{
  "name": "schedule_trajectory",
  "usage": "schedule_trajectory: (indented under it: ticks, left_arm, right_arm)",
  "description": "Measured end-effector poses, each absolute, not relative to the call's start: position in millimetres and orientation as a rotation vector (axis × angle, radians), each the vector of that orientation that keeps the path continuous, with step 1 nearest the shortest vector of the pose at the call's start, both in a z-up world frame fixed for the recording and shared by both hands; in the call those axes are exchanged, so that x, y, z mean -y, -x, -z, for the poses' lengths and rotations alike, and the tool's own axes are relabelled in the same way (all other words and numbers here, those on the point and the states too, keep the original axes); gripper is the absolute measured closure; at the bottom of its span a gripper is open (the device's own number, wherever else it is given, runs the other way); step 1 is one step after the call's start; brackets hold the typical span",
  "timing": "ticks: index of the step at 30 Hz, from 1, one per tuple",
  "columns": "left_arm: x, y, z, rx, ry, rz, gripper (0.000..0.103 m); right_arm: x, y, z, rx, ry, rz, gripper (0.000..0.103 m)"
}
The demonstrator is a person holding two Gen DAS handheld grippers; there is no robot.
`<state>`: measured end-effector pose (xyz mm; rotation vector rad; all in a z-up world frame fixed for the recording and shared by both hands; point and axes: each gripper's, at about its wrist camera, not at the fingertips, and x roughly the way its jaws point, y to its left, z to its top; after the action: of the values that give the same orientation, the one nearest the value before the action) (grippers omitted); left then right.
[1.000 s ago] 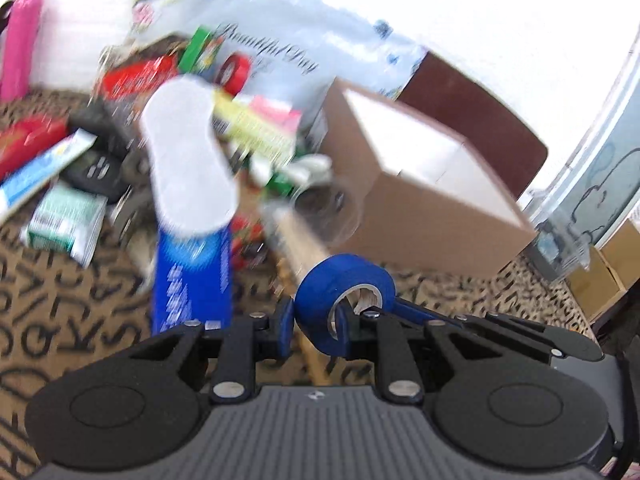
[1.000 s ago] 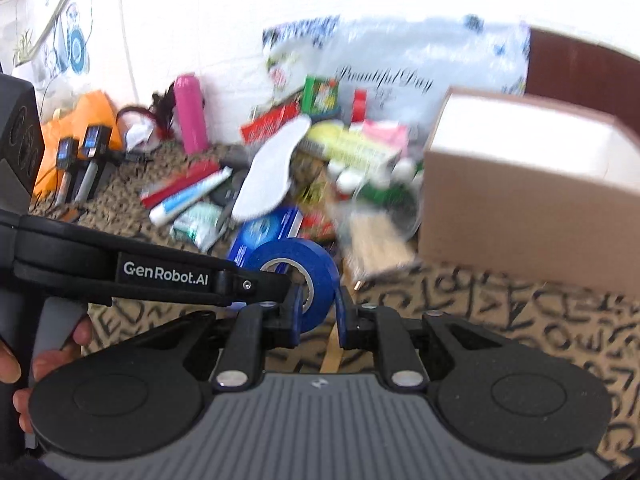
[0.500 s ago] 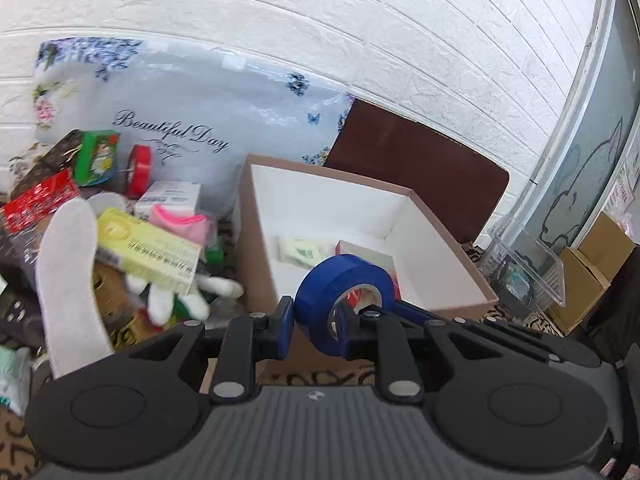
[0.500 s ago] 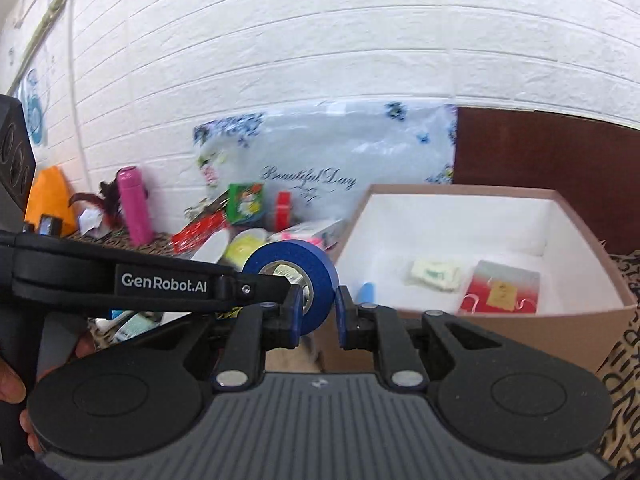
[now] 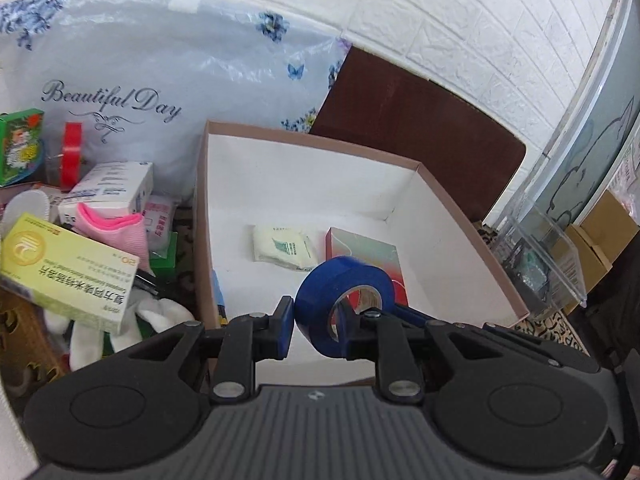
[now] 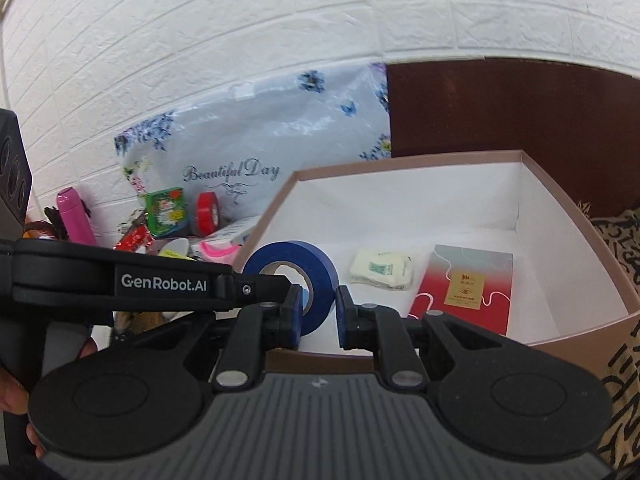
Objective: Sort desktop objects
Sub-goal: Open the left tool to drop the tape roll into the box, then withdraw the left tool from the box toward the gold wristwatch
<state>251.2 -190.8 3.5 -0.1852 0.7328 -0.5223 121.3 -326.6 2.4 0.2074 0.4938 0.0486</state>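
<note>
A roll of blue tape (image 5: 340, 284) hangs over the near part of an open brown cardboard box (image 5: 472, 236) with a white inside. My left gripper (image 5: 316, 330) is shut on the roll's wall, one finger through the hole. In the right wrist view the same blue roll (image 6: 288, 256) sits upright with my right gripper (image 6: 319, 318) shut on its lower wall, while the left gripper's arm reaches in from the left. Inside the box (image 6: 400, 160) lie a white packet (image 6: 380, 270) and a red and silver flat carton (image 6: 468, 288).
Left of the box is a heap: a yellow-green carton (image 5: 68, 272), a pink sock (image 5: 116, 228), a white carton (image 5: 108, 188), a red tape roll (image 5: 72, 152). A flowered plastic bag (image 5: 160, 68) and a brown board (image 5: 420, 120) lean on the brick wall. A clear tub (image 5: 540, 256) stands right.
Both grippers carried the blue roll rightwards from above the cluttered heap to over the box. The box has come much closer and its inside now fills the middle of both views.
</note>
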Motion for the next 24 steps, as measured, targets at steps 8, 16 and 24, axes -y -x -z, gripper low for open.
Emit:
schedule_trajectory:
  ticks: [8,16,24]
  left_arm:
    - [206.5,-274.0,3.7,-0.748,0.112,0.517,0.080]
    - [209.8,-281.9,4.3,-0.720,0.074,0.522,0.069]
    - [209.4,-275.9,-3.2,-0.679,0.104,0.538,0.029]
  right_arm:
    - [347.2,-149.4,15.0,-0.549,-0.247,-0.052,0.087]
    - [353.0,-164.1,19.8,-0.553,-0.279,-0.067,0.087]
    - [365.9,-163.6,23.0,-0.563,-0.311,-0.050,0.084]
